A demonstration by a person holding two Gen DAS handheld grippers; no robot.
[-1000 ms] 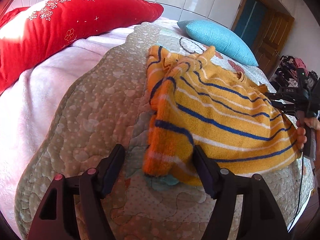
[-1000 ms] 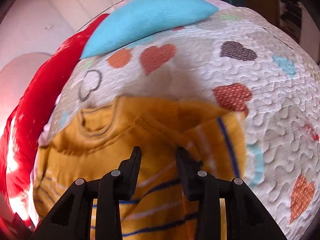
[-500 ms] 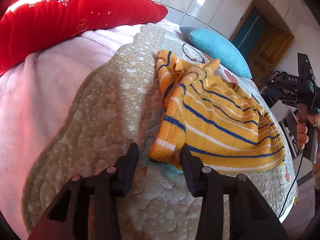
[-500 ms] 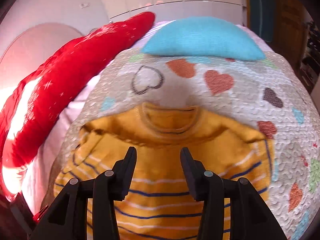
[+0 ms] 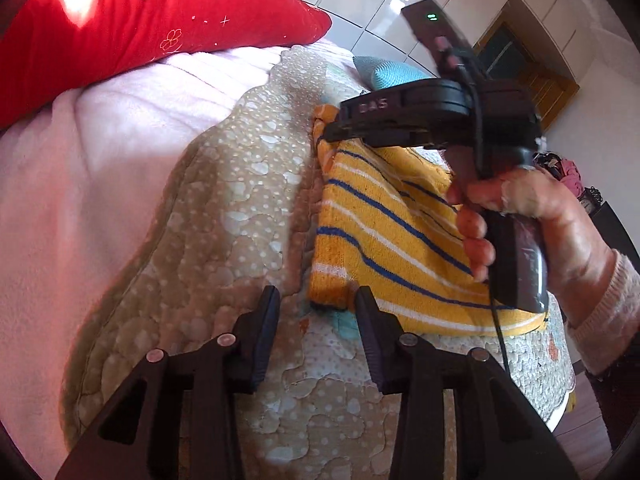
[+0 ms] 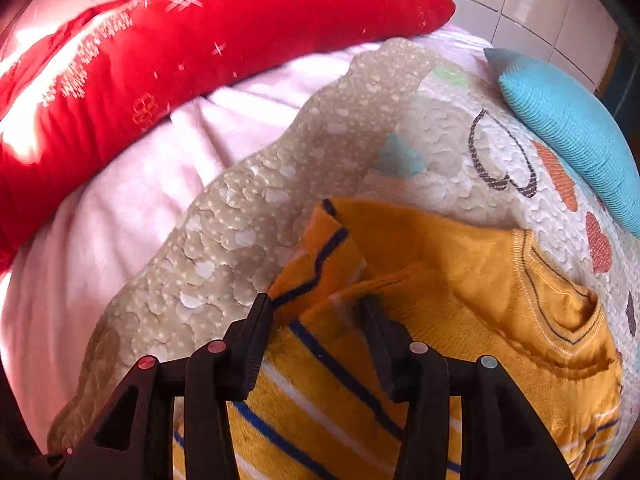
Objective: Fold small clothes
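White glossy wall panels and a wooden door (image 5: 548,88) framed a bed covered with a quilted blanket (image 5: 224,216) printed with hearts, laid over a pink sheet (image 5: 80,160). Along the head of the bed lay a long red pillow (image 6: 208,36) and, beside it, a smaller blue cushion (image 6: 568,120). On the blanket rested a small yellow sweater (image 5: 384,240) with blue and white stripes, partly folded, its round collar toward the blue cushion and one sleeve (image 6: 320,256) doubled over at its edge nearest the pink sheet. The left gripper (image 5: 316,308) was held low over the blanket at the sweater's bottom corner, its jaws partly apart and that corner lying between the fingertips; whether the pads pressed the cloth could not be told. The right gripper (image 6: 318,312), held in a person's hand (image 5: 532,216) with a pale knitted cuff at the wrist, hung above the folded sleeve with its jaws opening, the cloth lying between the fingers but not squeezed by them. A black cable (image 5: 494,280) trailed down from its handle across the sweater.
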